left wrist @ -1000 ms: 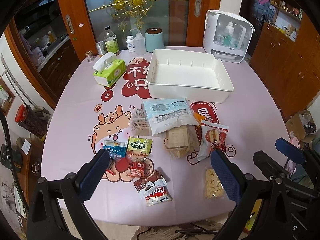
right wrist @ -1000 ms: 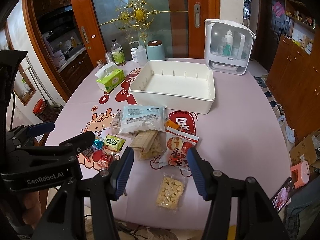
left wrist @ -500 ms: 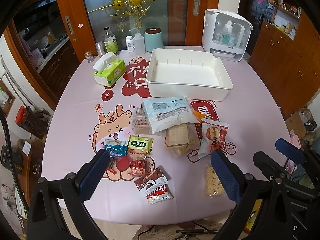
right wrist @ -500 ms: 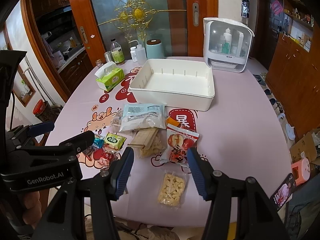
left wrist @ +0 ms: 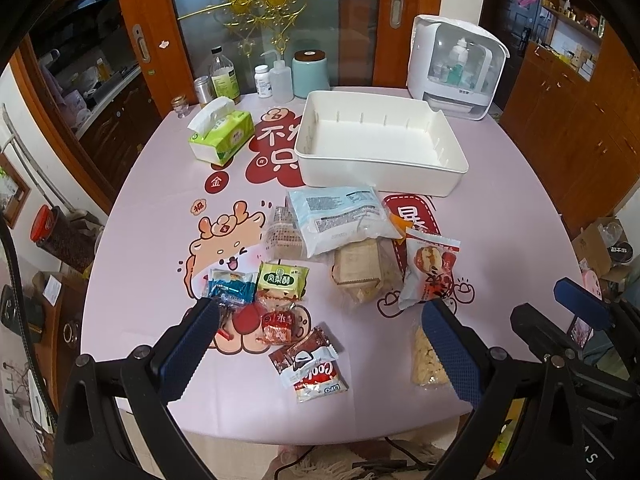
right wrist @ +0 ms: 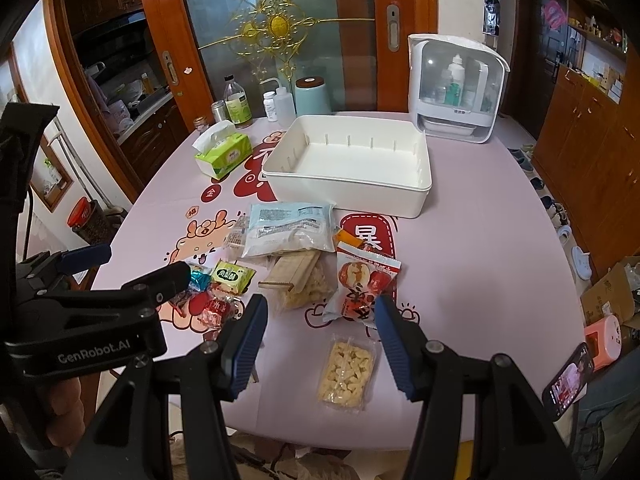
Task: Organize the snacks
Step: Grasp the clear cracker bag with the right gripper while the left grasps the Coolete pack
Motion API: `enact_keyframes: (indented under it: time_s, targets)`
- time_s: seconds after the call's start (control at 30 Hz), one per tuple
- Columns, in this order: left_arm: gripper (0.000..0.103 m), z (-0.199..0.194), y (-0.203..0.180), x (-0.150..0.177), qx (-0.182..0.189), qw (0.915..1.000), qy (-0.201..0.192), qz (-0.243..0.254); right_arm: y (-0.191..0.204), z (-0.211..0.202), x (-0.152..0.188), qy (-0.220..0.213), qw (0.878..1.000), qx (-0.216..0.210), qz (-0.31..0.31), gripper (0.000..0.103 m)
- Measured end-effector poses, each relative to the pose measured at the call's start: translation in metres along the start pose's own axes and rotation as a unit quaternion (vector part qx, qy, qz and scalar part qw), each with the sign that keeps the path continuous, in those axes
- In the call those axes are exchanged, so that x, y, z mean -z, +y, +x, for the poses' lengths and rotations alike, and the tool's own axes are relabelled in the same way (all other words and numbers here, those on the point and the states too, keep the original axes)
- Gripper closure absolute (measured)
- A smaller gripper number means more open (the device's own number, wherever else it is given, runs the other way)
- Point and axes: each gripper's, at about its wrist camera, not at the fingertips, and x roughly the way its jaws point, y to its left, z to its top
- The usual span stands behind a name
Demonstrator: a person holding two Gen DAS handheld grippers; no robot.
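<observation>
Several snack packets lie on the pink tablecloth in front of an empty white bin [left wrist: 380,148] [right wrist: 348,164]: a large pale blue bag [left wrist: 340,216] [right wrist: 290,228], a red-and-white fruit packet [left wrist: 430,268] [right wrist: 362,284], a clear bag of yellow pieces [left wrist: 426,356] [right wrist: 347,372], a green packet [left wrist: 282,278] [right wrist: 232,276], a Cool packet [left wrist: 312,368]. My left gripper [left wrist: 320,348] is open and empty above the near small packets. My right gripper [right wrist: 320,336] is open and empty above the yellow-pieces bag.
A green tissue pack [left wrist: 222,134], bottles and jars [left wrist: 224,76], a teal canister [left wrist: 310,74] and a white cabinet appliance [left wrist: 458,66] stand at the table's back. The table's near edge [left wrist: 320,432] runs just below the grippers. A phone [right wrist: 568,380] shows at the right.
Both grippers have drawn back and up slightly, so the table looks a little farther. Nothing on the table has moved.
</observation>
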Motion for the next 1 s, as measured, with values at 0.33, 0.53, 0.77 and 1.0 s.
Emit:
enact_keyframes:
  time_s: [0.33,0.53,0.77,1.0]
  targets:
    - [0.003,0.009,0.006,0.008,-0.005,0.9999,0.014,-0.006,0.0,0.006,0.007,0.014,1.0,-0.001,0.005,0.047]
    - [0.002,0.03,0.013,0.018,-0.008,0.9991,0.041,-0.009,-0.008,0.027,0.011,0.043,0.999,-0.01,0.017,0.046]
    - [0.002,0.105,0.036,0.055,-0.024,0.9913,0.128,-0.017,-0.022,0.093,0.04,0.122,0.992,-0.024,0.023,0.047]
    - [0.002,0.162,0.068,0.102,0.009,0.9737,0.21,-0.088,-0.024,0.141,0.078,0.179,0.984,-0.018,0.013,0.027]
